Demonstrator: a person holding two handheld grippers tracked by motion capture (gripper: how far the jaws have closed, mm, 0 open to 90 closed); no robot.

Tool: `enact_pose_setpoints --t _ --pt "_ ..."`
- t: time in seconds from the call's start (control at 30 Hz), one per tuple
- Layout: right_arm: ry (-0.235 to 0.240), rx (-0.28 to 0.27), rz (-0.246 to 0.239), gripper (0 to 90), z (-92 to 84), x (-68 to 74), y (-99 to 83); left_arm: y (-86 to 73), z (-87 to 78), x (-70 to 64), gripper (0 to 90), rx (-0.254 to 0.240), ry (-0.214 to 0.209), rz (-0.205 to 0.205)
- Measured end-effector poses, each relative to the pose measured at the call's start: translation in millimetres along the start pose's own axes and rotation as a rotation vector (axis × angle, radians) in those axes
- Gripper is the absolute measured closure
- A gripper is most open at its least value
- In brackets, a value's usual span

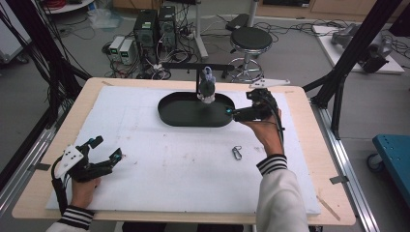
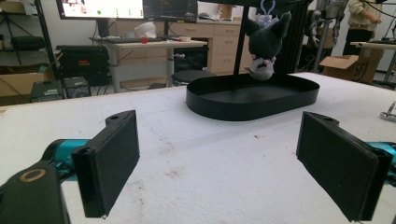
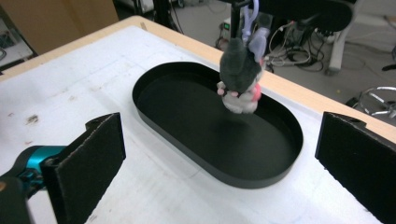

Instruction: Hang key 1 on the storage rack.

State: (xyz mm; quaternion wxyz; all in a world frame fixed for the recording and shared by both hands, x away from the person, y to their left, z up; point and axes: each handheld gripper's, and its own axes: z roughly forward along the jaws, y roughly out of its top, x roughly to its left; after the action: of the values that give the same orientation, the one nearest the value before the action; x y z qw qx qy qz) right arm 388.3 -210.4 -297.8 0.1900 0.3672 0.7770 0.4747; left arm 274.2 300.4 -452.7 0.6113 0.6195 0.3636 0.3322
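Surroundings: Workshop floor behind the counter (image 1: 300, 96) carries computer towers (image 1: 153, 28), loose cables and a stool (image 1: 250, 39); we note nothing there within reach of the work.
Surface: We see a white foam sheet (image 1: 159, 159) covering the wooden counter, marked with small stains.
Item in hand: We find a dark plush toy (image 1: 207, 90) hanging by a pale loop from a black stand arm (image 1: 196, 65), suspended just above the floor of the black oval tray (image 1: 170, 110).
Right tool: We record the right tool (image 1: 231, 112) at the tray's right end, jaws spread wide with nothing between them; the right gripper view has the toy ahead of them and apart from the pads.
Left tool: We record the left tool (image 1: 109, 151) low over the near left of the foam, well apart from the tray, jaws spread and empty.
Stray item: We note a small metal clip (image 1: 236, 152) lying on the foam near the right forearm.
Risk one: We judge that a grab at the free-hanging toy may push it aside, so the pads close on air or on one ear.
Risk two: We judge that pulling sideways against the loop may tip the stand or drag the tray.
Risk three: We judge that a sweeping sleeve may knock the clip.
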Motion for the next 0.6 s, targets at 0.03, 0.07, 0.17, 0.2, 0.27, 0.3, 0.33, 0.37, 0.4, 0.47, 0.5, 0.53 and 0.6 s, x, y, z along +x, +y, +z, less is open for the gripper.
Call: enact_pose_setpoints --t 0.03,0.07,0.17,0.2,0.27,0.3,0.33,0.37,0.4,0.47,0.5,0.53,0.6 --pt "0.005 -0.023 0.0 0.7 -6.8 0.4 -4.2 0.0 -0.1 0.0 13.7 0.0 0.0 0.0" --pt "0.006 -0.028 0.004 0.7 -12.3 0.7 -7.5 0.0 -0.1 0.1 13.7 0.0 0.0 0.0" --pt "0.002 -0.074 -0.004 0.7 -26.2 0.9 -19.1 0.0 0.0 0.1 13.7 0.0 0.0 -0.001" --pt "0.002 -0.074 -0.004 0.7 -26.2 0.9 -19.1 0.0 0.0 0.2 13.7 0.0 -0.001 -0.001" --pt "-0.002 -0.101 -0.009 0.7 -34.7 1.0 -28.2 0.0 -0.1 0.3 13.7 0.001 -0.001 -0.002" --pt "0.003 -0.122 -0.018 0.7 -41.9 1.1 -38.0 0.0 0.1 0.2 13.7 0.0 -0.001 -0.004" --pt "0.005 -0.124 -0.016 0.7 -45.4 1.7 -42.7 0.0 0.1 0.2 13.7 0.0 -0.001 -0.004" --pt "0.009 -0.144 -0.025 0.7 -49.0 1.6 -48.7 0.1 0.1 0.4 13.7 0.001 -0.001 -0.005" --pt "0.01 -0.152 -0.027 0.7 -51.2 2.2 -52.2 0.0 0.1 0.3 13.7 0.001 0.0 -0.004" --pt "0.017 -0.165 -0.039 0.7 -55.5 2.7 -60.4 0.0 0.2 0.0 13.7 0.0 0.001 -0.003" --pt "0.019 -0.167 -0.041 0.7 -57.4 2.9 -64.3 0.0 0.2 -0.1 13.7 0.0 0.001 -0.002" --pt "0.016 -0.173 -0.042 0.7 -58.9 3.0 -68.1 0.0 0.2 -0.1 13.7 0.0 0.001 -0.002" --pt "0.014 -0.184 -0.047 0.7 -61.4 3.0 -74.8 0.1 0.2 -0.3 13.7 0.001 0.001 -0.001"
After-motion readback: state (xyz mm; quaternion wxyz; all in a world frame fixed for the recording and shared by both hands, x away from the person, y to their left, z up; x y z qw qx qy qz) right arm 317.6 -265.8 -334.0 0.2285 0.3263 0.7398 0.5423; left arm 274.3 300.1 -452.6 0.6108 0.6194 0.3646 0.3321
